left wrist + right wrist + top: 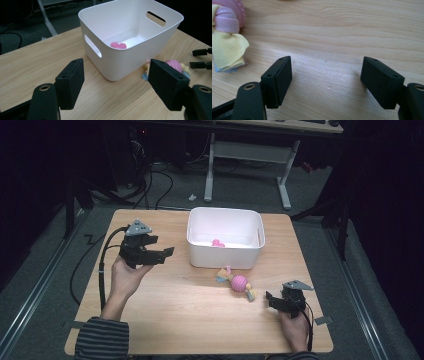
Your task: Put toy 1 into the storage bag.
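Both grippers, left and right, are black, each topped by a grey triangular plate and trailing a black cable. Brass-ringed screw holes mark the jaws. Sleeves are grey-striped.

A: Where is the left tool?
B: Raised in the left hand, jaws wide apart with nothing between them, pointing right. A striped sleeve covers that forearm.
A: And the right tool?
B: Low near the table, gripped by the right hand, jaws spread and empty, pointing left.
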A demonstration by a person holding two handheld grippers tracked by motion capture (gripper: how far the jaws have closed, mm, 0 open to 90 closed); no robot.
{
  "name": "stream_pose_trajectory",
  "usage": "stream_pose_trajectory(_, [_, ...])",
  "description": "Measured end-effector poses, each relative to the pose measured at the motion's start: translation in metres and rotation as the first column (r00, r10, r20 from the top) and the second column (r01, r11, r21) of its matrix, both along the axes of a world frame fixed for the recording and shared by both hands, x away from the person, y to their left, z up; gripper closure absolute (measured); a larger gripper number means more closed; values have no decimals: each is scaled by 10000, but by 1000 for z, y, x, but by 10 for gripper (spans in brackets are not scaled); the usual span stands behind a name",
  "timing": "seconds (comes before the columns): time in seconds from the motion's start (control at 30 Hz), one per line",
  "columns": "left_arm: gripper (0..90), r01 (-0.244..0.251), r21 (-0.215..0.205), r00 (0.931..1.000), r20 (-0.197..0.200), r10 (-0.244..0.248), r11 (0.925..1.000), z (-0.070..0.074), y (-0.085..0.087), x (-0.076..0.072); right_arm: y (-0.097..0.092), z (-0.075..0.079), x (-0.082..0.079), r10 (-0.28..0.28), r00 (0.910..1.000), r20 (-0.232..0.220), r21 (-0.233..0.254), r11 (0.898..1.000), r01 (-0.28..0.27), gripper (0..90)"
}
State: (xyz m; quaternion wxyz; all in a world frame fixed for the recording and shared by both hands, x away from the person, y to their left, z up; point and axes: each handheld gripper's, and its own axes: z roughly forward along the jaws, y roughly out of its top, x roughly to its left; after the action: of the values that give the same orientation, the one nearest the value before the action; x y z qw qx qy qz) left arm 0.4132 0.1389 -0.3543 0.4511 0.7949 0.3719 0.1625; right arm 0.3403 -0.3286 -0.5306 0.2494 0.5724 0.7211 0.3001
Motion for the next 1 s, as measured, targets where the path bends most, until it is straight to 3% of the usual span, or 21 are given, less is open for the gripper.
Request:
stream_pose_trajectory(0.4, [294, -151, 8, 9998, -160, 151, 9999, -17, 8, -10, 0, 0, 0, 0, 10000, -2, -1, 10000, 0, 255])
stream_pose_trajectory(0.67, [293, -186, 14, 9989, -430, 187, 9998, -37, 9, -17, 0, 0, 0, -1, 10000, -2, 0, 10000, 1, 255])
stream_pose_trajectory(0.77, [293, -25, -497, 9964, -848, -17, 9988, -49, 11, -18, 0, 0, 0, -3, 10000, 0, -7, 10000, 3, 256])
stream_pose_trajectory(1.0, [294, -96, -706, 9927, -1207, 10, 9975, -67, 12, -20, 0, 0, 0, 0, 10000, -2, -1, 10000, 0, 255])
